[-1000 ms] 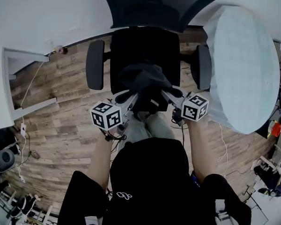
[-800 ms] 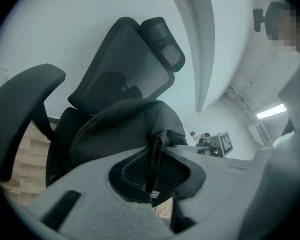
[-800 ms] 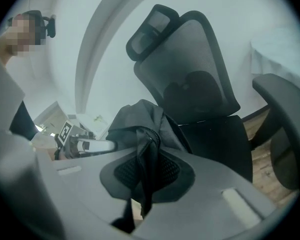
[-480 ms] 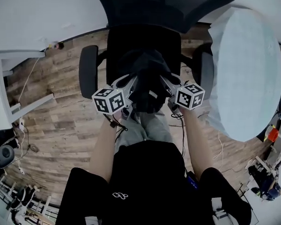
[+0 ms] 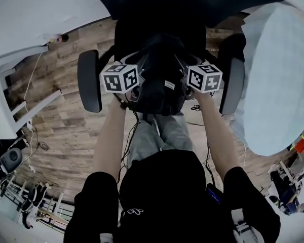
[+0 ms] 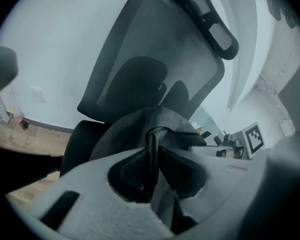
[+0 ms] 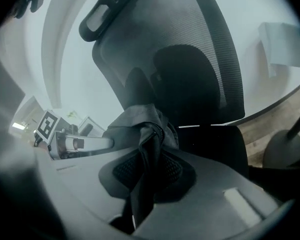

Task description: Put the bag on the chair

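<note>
Bag (image 5: 161, 85), black fabric, hangs bunched between both grippers, directly over the chair (image 5: 89, 80) seat and between its armrests; contact with the seat not discernible. Left gripper (image 6: 154, 160): jaws easing apart, a thin fold of bag fabric still pinched between the pads. Right gripper (image 7: 149, 170): jaws likewise easing apart, a thicker gather of fabric between the pads. Beyond: mesh backrest (image 6: 155, 49) upright, headrest above it.
</note>
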